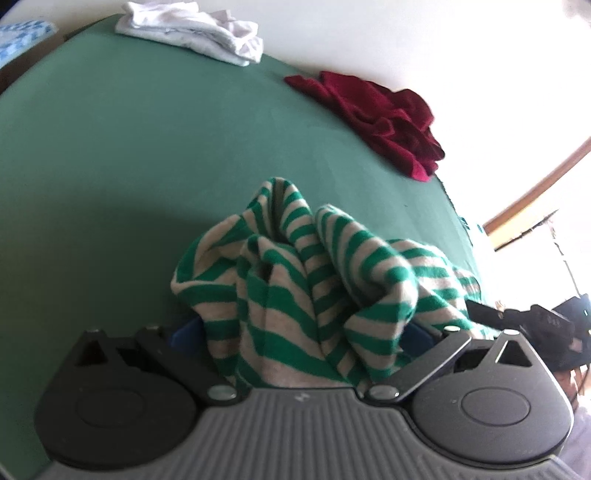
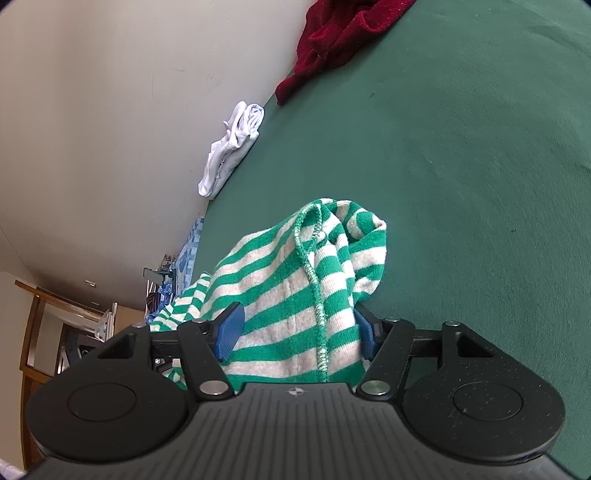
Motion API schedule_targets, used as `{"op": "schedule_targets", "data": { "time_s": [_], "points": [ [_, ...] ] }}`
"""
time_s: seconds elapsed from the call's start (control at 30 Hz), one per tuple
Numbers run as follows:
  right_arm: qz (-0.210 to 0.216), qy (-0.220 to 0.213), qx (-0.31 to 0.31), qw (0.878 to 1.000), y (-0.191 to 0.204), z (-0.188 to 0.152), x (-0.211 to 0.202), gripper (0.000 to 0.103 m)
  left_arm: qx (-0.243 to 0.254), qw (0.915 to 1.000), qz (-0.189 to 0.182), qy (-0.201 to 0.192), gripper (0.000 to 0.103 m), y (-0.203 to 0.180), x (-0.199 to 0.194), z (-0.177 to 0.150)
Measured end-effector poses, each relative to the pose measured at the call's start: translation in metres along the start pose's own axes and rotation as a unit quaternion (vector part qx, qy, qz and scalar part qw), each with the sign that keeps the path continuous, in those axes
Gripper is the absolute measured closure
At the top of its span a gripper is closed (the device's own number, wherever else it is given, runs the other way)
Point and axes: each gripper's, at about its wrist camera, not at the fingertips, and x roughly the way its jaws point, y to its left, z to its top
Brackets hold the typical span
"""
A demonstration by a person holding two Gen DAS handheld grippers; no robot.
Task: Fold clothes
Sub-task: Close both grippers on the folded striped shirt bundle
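Both tools (image 1: pixel 295 332) (image 2: pixel 299 332) clamp wide bunches of striped garment (image 2: pixel 288 295).

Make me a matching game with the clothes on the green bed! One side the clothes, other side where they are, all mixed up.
Clothes:
1. striped top
2. red garment
3. white garment

Places:
A. crumpled by the wall, far corner of the green sheet
B. bunched between the gripper fingers
C. heaped at the sheet's edge, between the other two

Pairs: 1-B, 2-C, 3-A
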Motion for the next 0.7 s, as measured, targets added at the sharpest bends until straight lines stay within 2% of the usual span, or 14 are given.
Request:
{"op": "schedule_targets", "data": {
  "time_s": [0.07, 0.13, 0.2, 0.27, 0.37, 0.57, 0.7],
  "points": [
    [0.001, 0.001, -0.001, 1.0, 0.001, 0.001, 0.0, 0.039, -0.015, 0.9997, -0.016, 0.004, 0.001, 0.006, -0.003, 0.001],
    [0.002, 0.002, -0.001, 1.0, 0.001, 0.002, 0.0, 0.039, -0.051, 0.9974, -0.05, 0.001, 0.001, 0.02, -0.007, 0.001],
    [0.002, 0.004, -0.001, 1.0, 0.001, 0.003, 0.0, 0.039, -0.091, 0.9923, -0.083, -0.002, 0.001, 0.034, -0.01, 0.002],
    [0.003, 0.005, -0.002, 1.0, 0.0, 0.004, -0.001, 0.039, -0.122, 0.9874, -0.101, 0.001, 0.001, 0.043, -0.011, 0.004],
    [0.004, 0.006, -0.002, 1.0, 0.0, 0.005, -0.001, 0.039, -0.127, 0.9873, -0.095, 0.006, 0.001, 0.036, -0.007, 0.009],
    [0.007, 0.016, -0.003, 1.0, -0.001, 0.007, -0.002, 0.039, -0.096, 0.992, -0.081, 0.009, 0.002, 0.014, 0.005, 0.013],
    [0.01, 0.038, 0.005, 0.999, -0.002, 0.012, -0.001, 0.039, -0.096, 0.9912, -0.09, 0.014, 0.004, 0.017, 0.006, 0.015]
  ]
}}
